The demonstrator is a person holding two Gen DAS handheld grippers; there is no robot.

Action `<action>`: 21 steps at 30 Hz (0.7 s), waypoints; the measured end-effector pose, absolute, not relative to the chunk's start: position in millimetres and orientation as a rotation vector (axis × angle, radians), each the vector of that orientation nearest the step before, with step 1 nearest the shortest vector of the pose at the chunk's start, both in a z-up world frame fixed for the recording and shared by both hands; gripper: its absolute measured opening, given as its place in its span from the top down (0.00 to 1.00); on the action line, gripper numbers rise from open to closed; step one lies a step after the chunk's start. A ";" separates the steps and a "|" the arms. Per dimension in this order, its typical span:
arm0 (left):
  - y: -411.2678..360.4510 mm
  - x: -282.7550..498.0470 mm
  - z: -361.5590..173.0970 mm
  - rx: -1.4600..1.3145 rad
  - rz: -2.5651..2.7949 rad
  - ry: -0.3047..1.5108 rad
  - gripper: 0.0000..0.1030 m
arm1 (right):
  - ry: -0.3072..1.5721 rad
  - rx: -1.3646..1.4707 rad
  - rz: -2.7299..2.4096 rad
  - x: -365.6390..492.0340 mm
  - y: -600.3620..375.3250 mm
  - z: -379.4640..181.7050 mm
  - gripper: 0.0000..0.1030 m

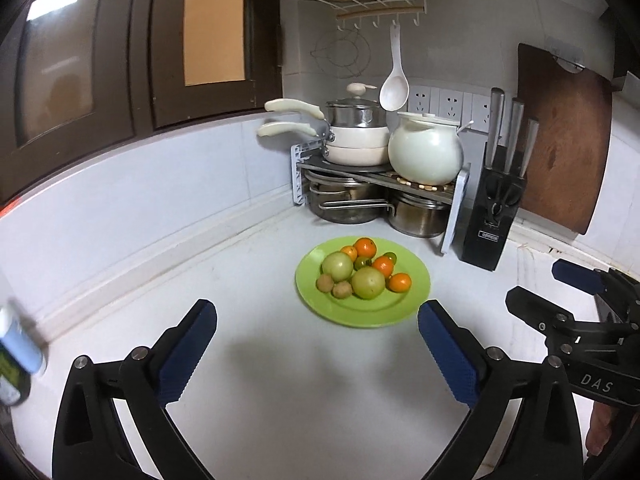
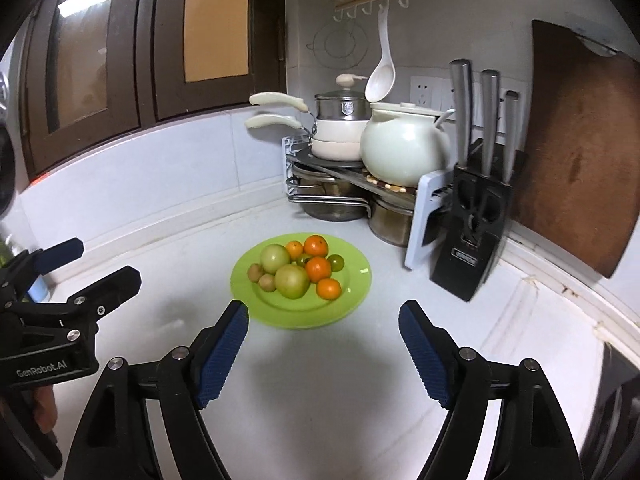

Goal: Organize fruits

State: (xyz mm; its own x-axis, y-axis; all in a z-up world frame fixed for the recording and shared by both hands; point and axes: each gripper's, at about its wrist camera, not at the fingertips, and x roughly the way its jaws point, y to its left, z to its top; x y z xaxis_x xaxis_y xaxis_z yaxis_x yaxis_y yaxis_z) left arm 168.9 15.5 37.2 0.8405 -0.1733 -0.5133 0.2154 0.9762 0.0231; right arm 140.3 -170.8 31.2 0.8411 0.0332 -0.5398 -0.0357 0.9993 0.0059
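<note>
A green plate [image 1: 404,304] [image 2: 356,292] sits on the white counter with a pile of fruit: two pale green apples [image 1: 368,282] [image 2: 292,281], several oranges [image 1: 399,282] [image 2: 329,289], two brown kiwis [image 1: 342,289] [image 2: 266,281] and small green fruits [image 2: 336,262]. My left gripper [image 1: 318,324] is open and empty, held short of the plate's near edge. My right gripper [image 2: 324,328] is open and empty, just in front of the plate. Each gripper shows at the edge of the other's view, the right [image 1: 540,284] and the left [image 2: 96,260].
A grey rack [image 1: 380,176] with pots and a white ceramic pot [image 1: 425,151] stands in the far corner. A black knife block [image 1: 492,216] [image 2: 468,240] and a wooden cutting board [image 1: 560,140] stand at the right. A bottle [image 1: 16,356] sits at the left edge.
</note>
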 end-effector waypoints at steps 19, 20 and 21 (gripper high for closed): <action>-11.1 38.5 48.9 0.046 -0.146 0.503 0.00 | 0.521 -0.030 0.072 21.9 -196.2 48.1 0.19; -11.6 32.2 49.4 0.049 -0.141 0.500 0.00 | 0.518 -0.031 0.074 16.2 -196.9 48.4 0.19; -11.6 28.8 49.7 0.051 -0.137 0.496 0.00 | 0.517 -0.031 0.076 12.1 -197.3 48.3 0.19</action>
